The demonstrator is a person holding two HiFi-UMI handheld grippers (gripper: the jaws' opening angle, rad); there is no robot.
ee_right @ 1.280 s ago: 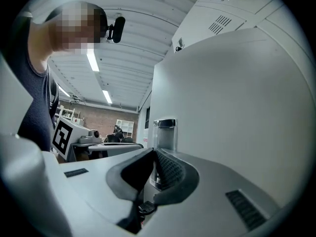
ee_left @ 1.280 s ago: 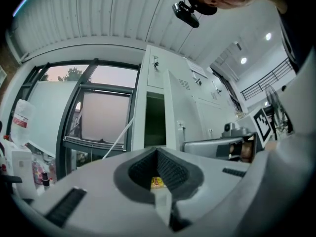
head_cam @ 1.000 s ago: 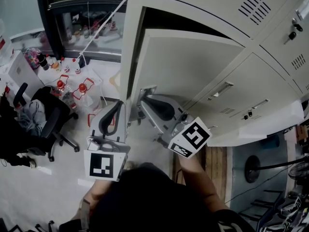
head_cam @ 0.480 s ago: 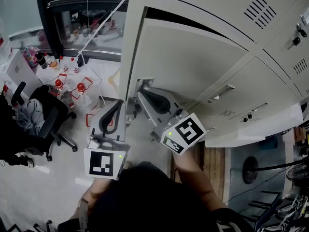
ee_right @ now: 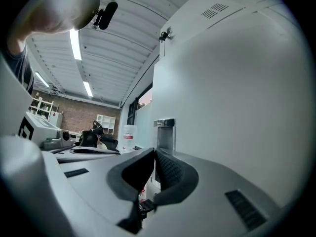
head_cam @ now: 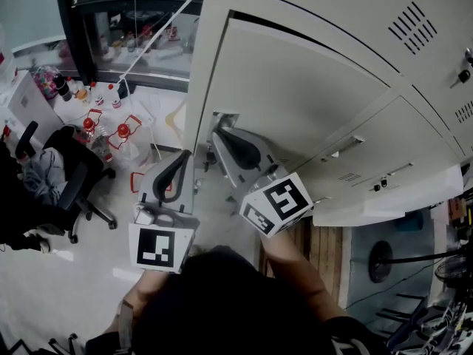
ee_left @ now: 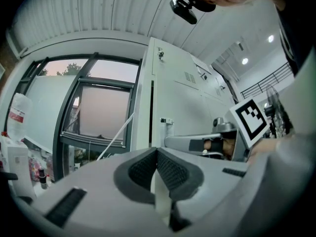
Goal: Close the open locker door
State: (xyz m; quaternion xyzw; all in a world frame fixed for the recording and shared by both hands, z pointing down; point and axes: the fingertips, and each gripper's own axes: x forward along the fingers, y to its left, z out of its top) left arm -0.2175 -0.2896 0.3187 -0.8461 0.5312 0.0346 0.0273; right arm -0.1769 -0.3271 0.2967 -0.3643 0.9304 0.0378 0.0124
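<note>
The beige locker door (head_cam: pixel 295 95) stands only slightly ajar, with a thin dark gap along its top edge. My right gripper (head_cam: pixel 219 134) is shut and empty, its tip against the door's free edge just below the metal latch bracket (head_cam: pixel 222 118). In the right gripper view the door face (ee_right: pixel 237 93) fills the right side and the latch bracket (ee_right: pixel 164 132) rises just past the shut right gripper (ee_right: pixel 154 154). My left gripper (head_cam: pixel 181 161) hangs shut and empty to the left of the locker, off the door. The left gripper view shows the shut left gripper (ee_left: pixel 157 152) and the right gripper's body (ee_left: pixel 197 143) reaching to the locker.
Neighbouring locker doors (head_cam: pixel 384 161) with handles and locks lie to the right. An office chair (head_cam: pixel 70 176) and several red-capped bottles (head_cam: pixel 111 135) stand on the floor at left, below a window (head_cam: pixel 133 21). A fan base (head_cam: pixel 384 257) sits at lower right.
The door has swung further toward the locker and the dark gap at its top has narrowed. My right gripper moved along with the door edge. The left gripper barely moved.
</note>
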